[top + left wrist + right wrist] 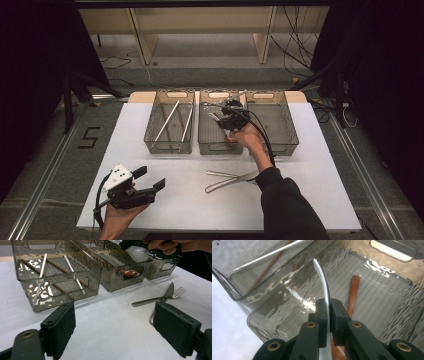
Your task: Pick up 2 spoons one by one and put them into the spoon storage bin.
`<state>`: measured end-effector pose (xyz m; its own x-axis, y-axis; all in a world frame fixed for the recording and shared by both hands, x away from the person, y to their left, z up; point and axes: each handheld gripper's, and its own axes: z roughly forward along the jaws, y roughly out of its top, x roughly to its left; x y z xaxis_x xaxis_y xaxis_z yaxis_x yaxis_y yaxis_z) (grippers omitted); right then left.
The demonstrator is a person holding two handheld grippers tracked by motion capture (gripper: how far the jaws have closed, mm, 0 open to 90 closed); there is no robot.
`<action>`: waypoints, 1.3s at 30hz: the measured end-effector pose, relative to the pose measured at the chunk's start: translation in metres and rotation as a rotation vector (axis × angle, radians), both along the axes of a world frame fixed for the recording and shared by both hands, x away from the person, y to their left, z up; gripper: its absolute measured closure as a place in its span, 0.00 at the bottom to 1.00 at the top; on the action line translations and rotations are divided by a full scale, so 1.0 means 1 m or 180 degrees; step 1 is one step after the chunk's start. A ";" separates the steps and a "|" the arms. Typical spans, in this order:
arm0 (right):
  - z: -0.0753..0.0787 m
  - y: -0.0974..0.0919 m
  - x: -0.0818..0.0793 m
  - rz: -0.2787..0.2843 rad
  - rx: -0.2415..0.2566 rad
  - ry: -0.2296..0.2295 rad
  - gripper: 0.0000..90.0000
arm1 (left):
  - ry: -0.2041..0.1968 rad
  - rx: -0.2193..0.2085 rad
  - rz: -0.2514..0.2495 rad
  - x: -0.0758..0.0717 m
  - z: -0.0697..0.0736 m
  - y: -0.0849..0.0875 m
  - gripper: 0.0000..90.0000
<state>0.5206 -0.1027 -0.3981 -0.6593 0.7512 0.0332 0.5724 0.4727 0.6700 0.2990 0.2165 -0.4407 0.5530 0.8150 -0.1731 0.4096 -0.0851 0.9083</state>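
Sorting cutlery into three smoked plastic bins at the 12 o'clock edge of the white table [150, 200]; judged roughly half done. Left bin [150, 131] already holds long thin sticks, some pale and some brown, that look like chopsticks [72, 270]. Middle bin [207, 142] has a brown wooden spoon [352, 293] lying on its ribbed floor. Right gripper [329, 308] hangs over the middle bin, jaws closed tight on a white plastic spoon [323, 280] held edge-on, its free end pointing down into the bin, towards the far wall; in the left gripper view the pale bowl of that spoon shows just above the bin's near rim. The spoon is not yet set down, so the step in hand looks like lowering and releasing it beside the wooden spoon. Right bin [282, 127] appears to hold nothing, though its floor is partly screened by the hand. Left to do: a metal fork [160, 298] and a knife [168, 292] lie crossed on the table at 6 o'clock from the middle bin, touching each other, well apart from any bin. Left gripper [149, 178] rests low near the table's 7 o'clock corner, jaws wide apart, nothing between them.
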 end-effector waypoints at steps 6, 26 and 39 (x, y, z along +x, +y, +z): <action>-0.006 0.000 -0.001 -0.0013 -0.0008 0.0035 0.95 | 0.0002 0.0021 -0.0010 0.000 0.000 0.000 0.20; 0.012 -0.008 -0.015 0.0164 0.0116 0.0035 0.53 | 0.0006 0.0021 -0.0009 0.000 0.000 -0.001 0.20; 0.030 -0.016 -0.048 0.0578 0.0085 -0.0002 0.47 | 0.0013 0.0021 -0.0002 0.000 0.000 -0.001 0.20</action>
<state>0.4725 -0.1192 -0.3685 -0.7841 0.6185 0.0510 0.4786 0.5503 0.6842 0.2990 0.2150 -0.4411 0.5530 0.8157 -0.1698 0.4132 -0.0915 0.9060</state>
